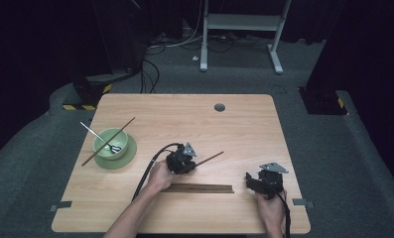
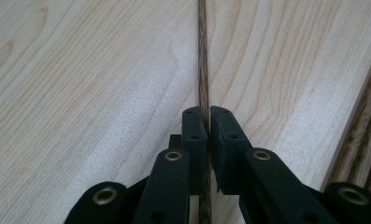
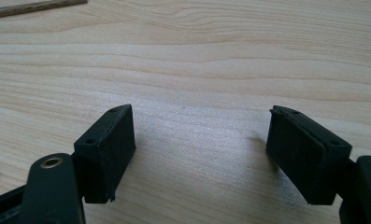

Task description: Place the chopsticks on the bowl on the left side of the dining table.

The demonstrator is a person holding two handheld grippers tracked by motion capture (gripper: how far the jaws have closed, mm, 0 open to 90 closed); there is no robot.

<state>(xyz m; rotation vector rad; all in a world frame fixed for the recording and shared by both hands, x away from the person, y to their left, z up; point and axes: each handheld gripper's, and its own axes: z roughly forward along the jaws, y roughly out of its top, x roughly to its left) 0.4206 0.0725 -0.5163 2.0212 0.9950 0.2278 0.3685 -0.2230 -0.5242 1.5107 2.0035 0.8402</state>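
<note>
My left gripper (image 2: 207, 116) is shut on a thin dark wooden chopstick (image 2: 202, 56), which runs straight on between the jaws over the pale table. In the high view this chopstick (image 1: 210, 158) slants up and to the right from the left gripper (image 1: 188, 161) near the table's middle. Just in front of it lies a row of dark chopsticks (image 1: 199, 188); they run along the right edge (image 2: 365, 126) of the left gripper view. My right gripper (image 1: 251, 182) rests near the table's front right. Its jaws (image 3: 199, 140) stand wide open over bare wood.
A green bowl (image 1: 110, 144) on a green saucer stands at the table's left. One chopstick (image 1: 127, 124) and a metal utensil (image 1: 91, 130) lie across it. A dark round grommet (image 1: 219, 107) sits near the far edge. A chopstick's end (image 3: 33, 7) crosses the right gripper view's top left.
</note>
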